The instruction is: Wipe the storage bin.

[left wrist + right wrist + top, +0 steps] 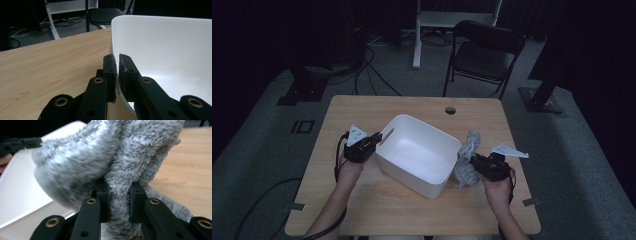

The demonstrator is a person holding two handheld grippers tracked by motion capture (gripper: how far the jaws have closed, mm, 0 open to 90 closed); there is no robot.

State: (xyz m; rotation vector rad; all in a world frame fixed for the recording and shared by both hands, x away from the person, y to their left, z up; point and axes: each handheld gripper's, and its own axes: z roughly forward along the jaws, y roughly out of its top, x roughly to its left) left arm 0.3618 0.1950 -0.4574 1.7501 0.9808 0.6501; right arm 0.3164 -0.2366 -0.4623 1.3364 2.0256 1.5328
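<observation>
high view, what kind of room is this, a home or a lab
Probably a lab or recording studio, not a home: a lone wooden table on grey carpet, dark curtains around, loose cables on the floor, a folding chair and stand bases.

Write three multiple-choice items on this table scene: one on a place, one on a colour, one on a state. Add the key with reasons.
1. Where is the fluffy cloth?
A. inside the bin
B. outside the bin, by its right wall
C. on the chair

2. What colour is the plastic bin?
A. white
B. blue
C. black

3. What is the left gripper doing?
A. hanging open above the table
C. lying on the floor
B. clamping the bin's wall

Key: 1 B, the high view shows the cloth beside the bin, held by the right gripper. 2 A, its walls are white. 3 B, the jaws close on either side of the wall.
</observation>
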